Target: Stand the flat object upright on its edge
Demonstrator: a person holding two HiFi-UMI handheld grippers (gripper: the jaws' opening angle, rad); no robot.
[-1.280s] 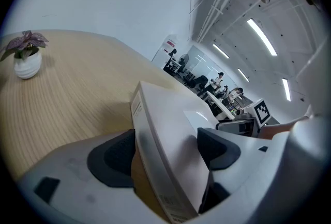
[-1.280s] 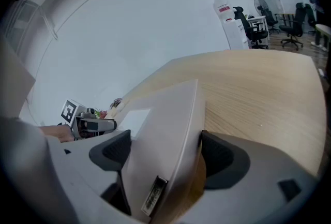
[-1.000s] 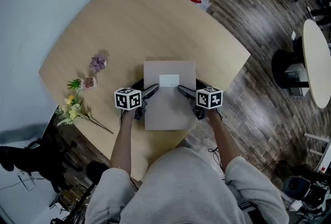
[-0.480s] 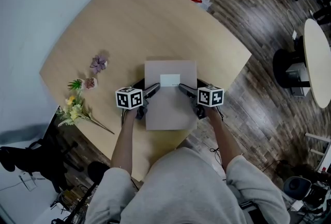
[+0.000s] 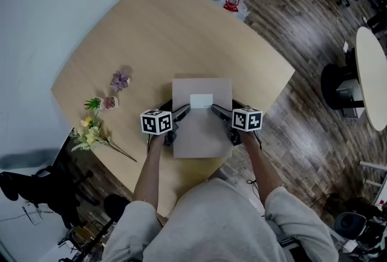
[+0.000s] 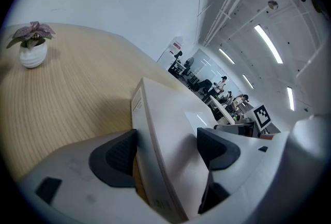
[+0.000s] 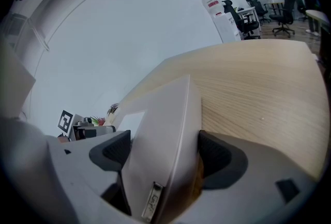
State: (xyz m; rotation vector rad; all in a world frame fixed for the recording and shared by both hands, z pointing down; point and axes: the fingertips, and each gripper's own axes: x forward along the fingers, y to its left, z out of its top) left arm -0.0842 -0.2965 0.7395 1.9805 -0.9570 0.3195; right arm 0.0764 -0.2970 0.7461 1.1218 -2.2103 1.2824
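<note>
Box [image 5: 202,131] was matt grey-beige cardboard, smooth, with white paper label [image 5: 201,100]. Table [image 5: 163,31] showed pale wood grain, matt. Left gripper [image 5: 184,110] and right gripper [image 5: 215,109] had smooth grey plastic shells; pads [image 6: 116,158] dark, finely textured

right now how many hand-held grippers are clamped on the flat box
2. The left hand-held gripper grips the left edge of the flat box; the right hand-held gripper grips its right edge. Both are in plain view, with none hidden.

Long ceiling lights [image 6: 268,44] make the room bright, shadows are soft, and both gripper views bend with dark corners.
</note>
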